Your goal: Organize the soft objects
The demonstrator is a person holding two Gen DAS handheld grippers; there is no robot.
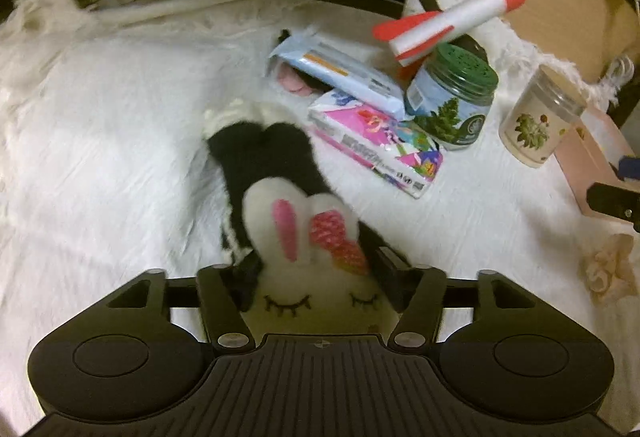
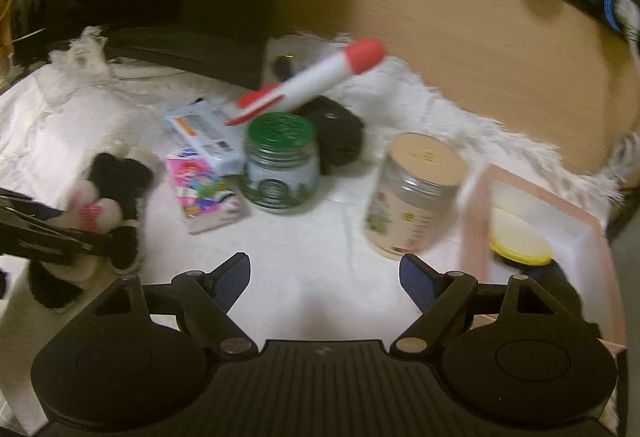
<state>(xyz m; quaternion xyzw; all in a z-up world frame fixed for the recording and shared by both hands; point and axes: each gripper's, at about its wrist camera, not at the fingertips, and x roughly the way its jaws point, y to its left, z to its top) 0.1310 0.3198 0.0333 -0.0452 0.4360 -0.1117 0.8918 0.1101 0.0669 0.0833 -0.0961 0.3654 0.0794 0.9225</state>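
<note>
I have the plush bunny point(image 1: 316, 257) between the jaws of the left gripper point(image 1: 316, 269), which stand wide about its head. Whether the pads press on it I cannot tell. Its black body trails forward over the white cloth point(image 1: 100, 157) on the tabletop. I judge it is being carried for sorting. The right gripper point(image 2: 325, 277) hovers wide and empty, the pink box point(image 2: 592, 233) just beside it.
</note>
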